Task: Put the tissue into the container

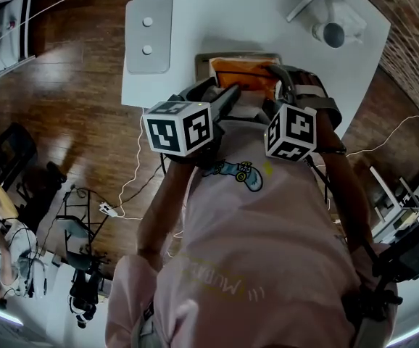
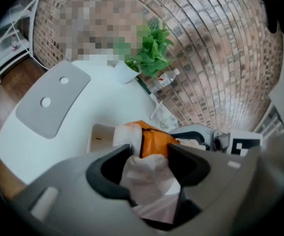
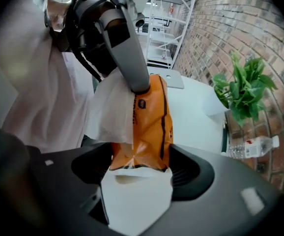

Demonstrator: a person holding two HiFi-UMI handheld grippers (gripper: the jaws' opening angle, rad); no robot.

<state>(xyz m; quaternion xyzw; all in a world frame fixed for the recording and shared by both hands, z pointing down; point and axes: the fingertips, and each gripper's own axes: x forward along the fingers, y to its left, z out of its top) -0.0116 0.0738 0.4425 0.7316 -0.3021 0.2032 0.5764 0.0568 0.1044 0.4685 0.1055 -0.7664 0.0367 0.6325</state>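
Note:
An orange tissue pack point(image 1: 242, 75) hangs above a shallow wooden container point(image 1: 204, 62) on the white table point(image 1: 217, 20). My right gripper point(image 3: 139, 163) is shut on the pack's point(image 3: 149, 127) near end, where white material fills the gap between its jaws. My left gripper point(image 2: 149, 163) is shut on a white tissue point(image 2: 149, 178) that sticks out of the pack point(image 2: 154, 141). In the right gripper view the left gripper point(image 3: 139, 85) comes down from above and pinches that tissue point(image 3: 110, 112) beside the pack. The container point(image 2: 100, 136) lies just behind the pack.
A grey pad point(image 1: 149, 35) with two white dots lies at the table's left side. A potted plant point(image 2: 152, 53) and a plastic bottle point(image 2: 164, 80) stand by the brick wall. A white rounded device point(image 1: 333, 31) sits at the table's far right. Wooden floor with cables surrounds the table.

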